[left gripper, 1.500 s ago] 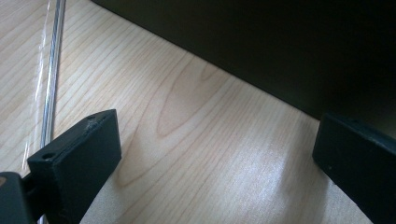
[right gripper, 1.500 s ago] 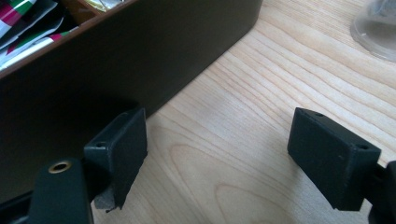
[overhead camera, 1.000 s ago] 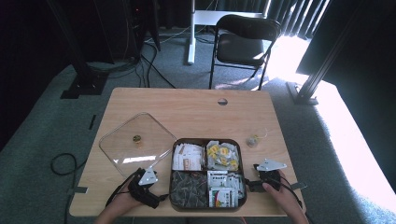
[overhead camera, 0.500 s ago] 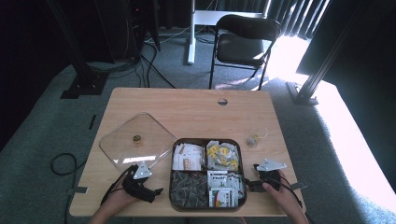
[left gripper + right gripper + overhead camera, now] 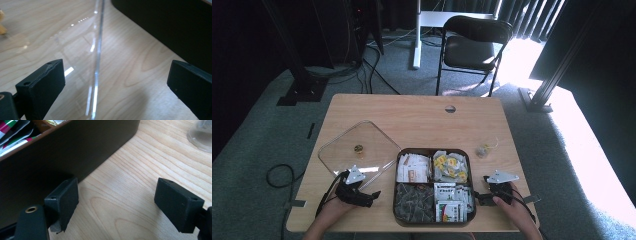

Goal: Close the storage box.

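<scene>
Left tongs [image 5: 374,193] spread wide, straddling the near edge of one clear square lid [image 5: 359,148] without pressing it; in the left gripper view the lid's rim [image 5: 96,75] runs straight away between the two black jaws, nearer the left one, neither touching. Lies flat on the surface [image 5: 412,115], left of the tray and just beside it, corners turned so it sits as a diamond, one corner toward the person, one toward the tray. No long axis to speak of, sides looking equal. One small gold knob [image 5: 358,148] at its middle.

Right tongs [image 5: 477,198] likewise spread, nothing between them but bare wood; left jaw close against the dark outer wall of the tray [image 5: 75,152], touching or not cannot be told. Rest low on the surface at the tray's right side, pointing toward it.

One dark square tray [image 5: 395,190], four compartments, each stocked with packets: white ones far left, yellow ones far right, grey ones near left, white-and-green ones near right. One small clear cup [image 5: 483,150] right of the tray, apart from it. One black folding chair [image 5: 472,47] beyond the surface.
</scene>
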`<state>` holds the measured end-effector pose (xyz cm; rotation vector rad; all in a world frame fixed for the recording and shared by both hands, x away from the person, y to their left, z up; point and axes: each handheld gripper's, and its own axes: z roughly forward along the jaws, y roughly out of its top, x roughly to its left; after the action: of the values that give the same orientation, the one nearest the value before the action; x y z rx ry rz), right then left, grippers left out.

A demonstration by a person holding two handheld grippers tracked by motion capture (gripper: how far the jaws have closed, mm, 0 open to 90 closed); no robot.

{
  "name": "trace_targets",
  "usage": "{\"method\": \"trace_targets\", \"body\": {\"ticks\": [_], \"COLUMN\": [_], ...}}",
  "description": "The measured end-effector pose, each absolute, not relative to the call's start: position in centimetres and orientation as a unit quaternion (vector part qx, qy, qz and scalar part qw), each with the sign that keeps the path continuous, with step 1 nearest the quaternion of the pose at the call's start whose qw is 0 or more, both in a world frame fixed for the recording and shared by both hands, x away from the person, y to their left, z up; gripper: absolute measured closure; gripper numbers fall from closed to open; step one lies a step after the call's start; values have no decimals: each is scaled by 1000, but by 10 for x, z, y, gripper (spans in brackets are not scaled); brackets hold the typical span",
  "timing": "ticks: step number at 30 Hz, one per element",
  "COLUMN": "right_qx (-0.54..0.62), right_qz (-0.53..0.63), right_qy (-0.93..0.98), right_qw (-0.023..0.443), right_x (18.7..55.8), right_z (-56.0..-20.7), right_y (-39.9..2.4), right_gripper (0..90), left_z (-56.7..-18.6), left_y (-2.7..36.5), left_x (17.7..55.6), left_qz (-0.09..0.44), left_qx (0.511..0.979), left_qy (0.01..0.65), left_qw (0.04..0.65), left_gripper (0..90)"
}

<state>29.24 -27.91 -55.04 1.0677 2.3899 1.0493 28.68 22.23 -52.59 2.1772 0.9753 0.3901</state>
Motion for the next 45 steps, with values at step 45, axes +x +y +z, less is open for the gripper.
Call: {"method": "trace_targets", "body": {"ticks": [45], "right_qx": [374], "right_qz": [366], "right_qy": [837], "right_qw": [160], "right_x": [292], "right_z": [-550], "right_y": [-279], "right_gripper": [186], "left_z": [-515], "left_y": [261], "left_x": [354], "left_qz": [255], "left_qx": [757], "left_qy": [491], "left_qw": [347], "left_gripper": [33]}}
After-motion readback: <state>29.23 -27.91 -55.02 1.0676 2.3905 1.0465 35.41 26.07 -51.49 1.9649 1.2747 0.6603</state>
